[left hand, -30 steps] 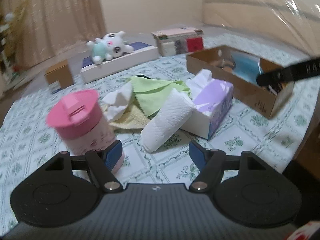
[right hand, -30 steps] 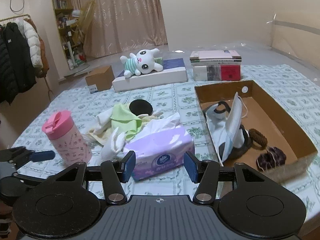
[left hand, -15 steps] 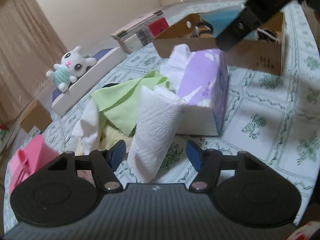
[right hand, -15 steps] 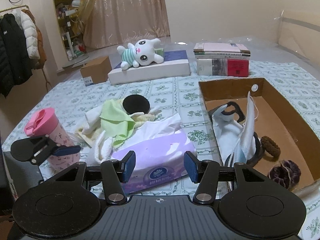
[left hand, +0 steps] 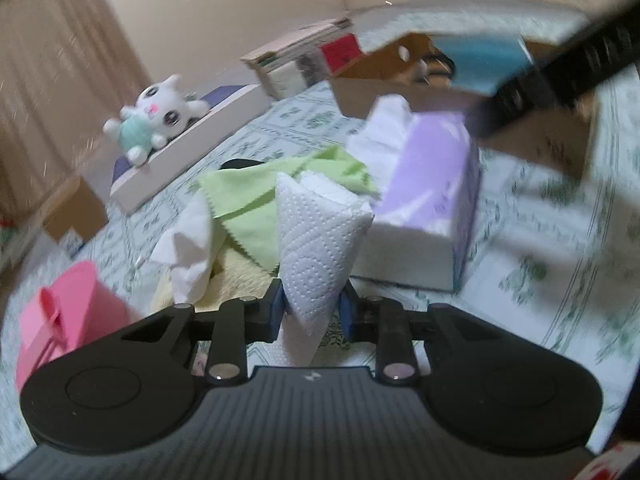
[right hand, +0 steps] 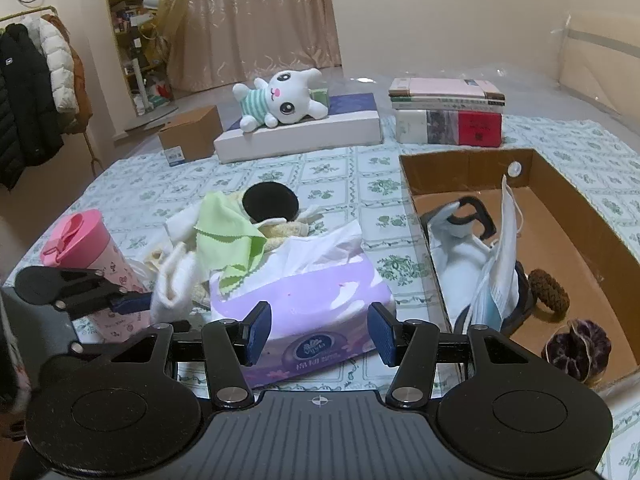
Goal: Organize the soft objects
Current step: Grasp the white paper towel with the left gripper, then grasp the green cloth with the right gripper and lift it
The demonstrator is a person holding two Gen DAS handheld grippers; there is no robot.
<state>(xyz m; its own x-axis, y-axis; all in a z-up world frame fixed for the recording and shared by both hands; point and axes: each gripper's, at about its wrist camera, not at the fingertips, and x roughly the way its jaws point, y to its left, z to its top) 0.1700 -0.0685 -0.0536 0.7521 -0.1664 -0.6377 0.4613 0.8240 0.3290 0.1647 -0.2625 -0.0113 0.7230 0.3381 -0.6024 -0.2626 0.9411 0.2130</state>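
Beside tissue box (left hand: 428, 208), left gripper (left hand: 311, 310) pinching paper towel (left hand: 316, 240) edge

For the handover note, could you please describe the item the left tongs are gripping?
Find the purple tissue box on the patterned tablecloth. Left of it, the left tongs pinch a folded white paper towel; unlike the smooth green cloth behind, it is dot-embossed.

Paper towel (left hand: 320, 236): white embossed paper, dotted texture, matt. Tissue pack (right hand: 320, 304): glossy purple plastic wrap, thin crinkled tissue sticking out the top. Green cloth (right hand: 224, 236): fine matt weave, zigzag-cut edges. Box (right hand: 580, 216): raw brown cardboard, matt. Cup (right hand: 88, 256): smooth pink plastic lid. Left gripper (left hand: 311, 312): matt black plastic, blue ribbed pads, shiny metal pivot pins. Toy rabbit (right hand: 280, 98): soft plush.
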